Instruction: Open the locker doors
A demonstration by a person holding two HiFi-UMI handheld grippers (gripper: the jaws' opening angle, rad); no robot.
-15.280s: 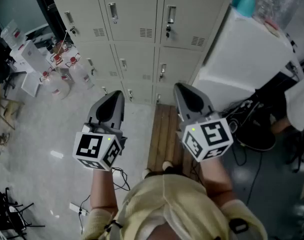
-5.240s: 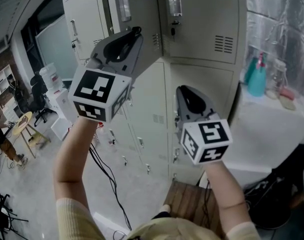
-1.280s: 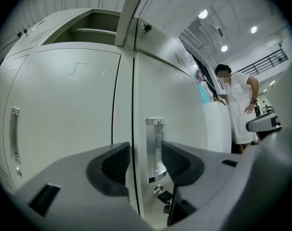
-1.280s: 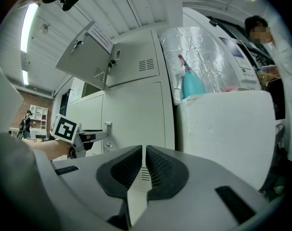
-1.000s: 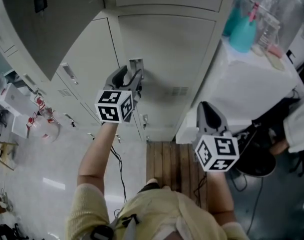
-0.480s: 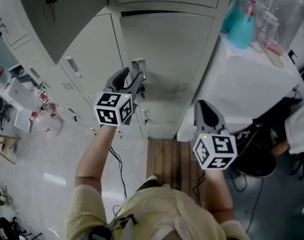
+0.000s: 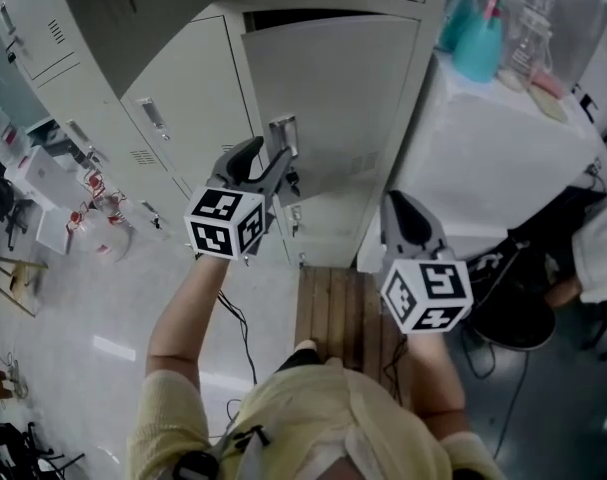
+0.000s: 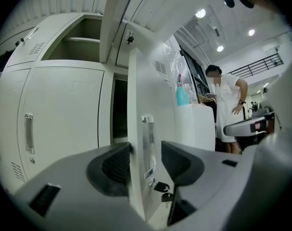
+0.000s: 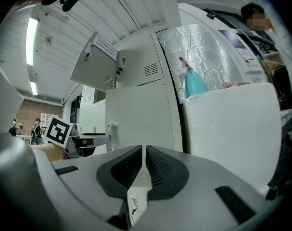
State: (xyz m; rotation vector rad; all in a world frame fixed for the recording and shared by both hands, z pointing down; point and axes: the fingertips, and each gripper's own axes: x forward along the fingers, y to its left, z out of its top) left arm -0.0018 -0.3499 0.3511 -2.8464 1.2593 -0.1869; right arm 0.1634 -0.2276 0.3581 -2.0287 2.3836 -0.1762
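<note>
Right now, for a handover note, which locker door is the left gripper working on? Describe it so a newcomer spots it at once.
On the grey locker bank, take the column next to the white box. It is the second door down. The doors above and beside it are shut; this one stands ajar, its handle between the left gripper's jaws.

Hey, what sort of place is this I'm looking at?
Probably a workshop or lab storage corner rather than a home. There is a bank of grey metal lockers, a big white box pushed up beside them, and a teal spray bottle on top of it.
</note>
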